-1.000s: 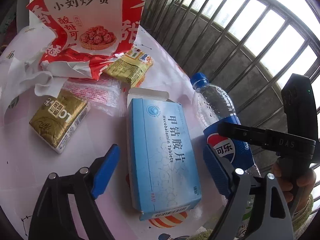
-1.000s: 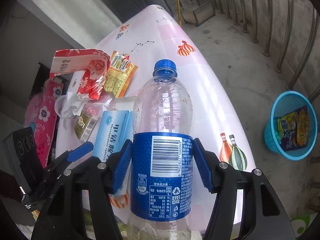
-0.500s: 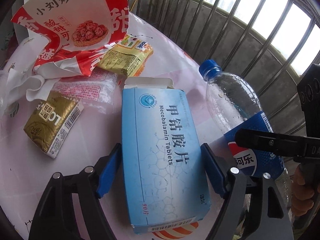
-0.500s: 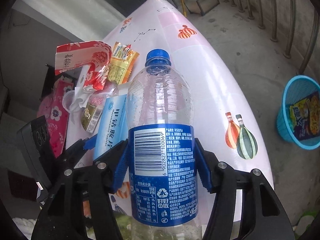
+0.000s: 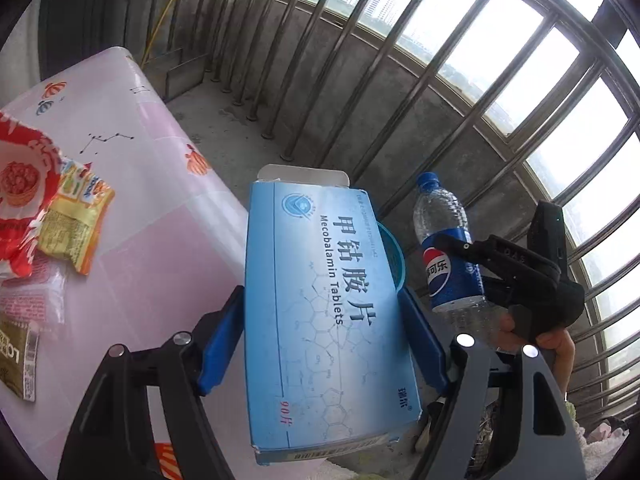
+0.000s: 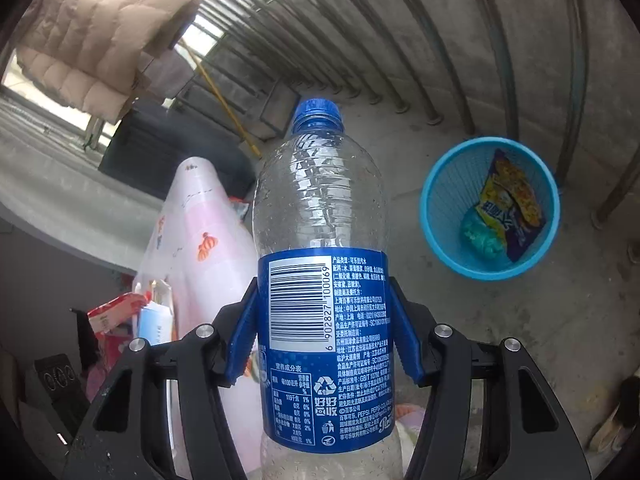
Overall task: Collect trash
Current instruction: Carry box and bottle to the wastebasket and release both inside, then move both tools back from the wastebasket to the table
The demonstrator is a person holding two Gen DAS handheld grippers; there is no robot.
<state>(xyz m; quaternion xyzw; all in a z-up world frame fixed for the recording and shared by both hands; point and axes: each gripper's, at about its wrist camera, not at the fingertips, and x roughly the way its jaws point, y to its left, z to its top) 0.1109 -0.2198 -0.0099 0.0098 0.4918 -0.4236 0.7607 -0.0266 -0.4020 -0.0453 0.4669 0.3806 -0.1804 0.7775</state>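
Here the left gripper (image 5: pixel 320 344) clamps the Mecobalamin tablet box (image 5: pixel 320 312) across its width, long axis running forward, open flap away; that light carton could slip. The right gripper (image 6: pixel 322 332) grips the empty Pepsi bottle (image 6: pixel 322 280), cap forward, blue wastebasket (image 6: pixel 444 236) ahead-right; dropping early would miss

Bare floor (image 6: pixel 440 340) surrounds the blue bin (image 6: pixel 436 216).
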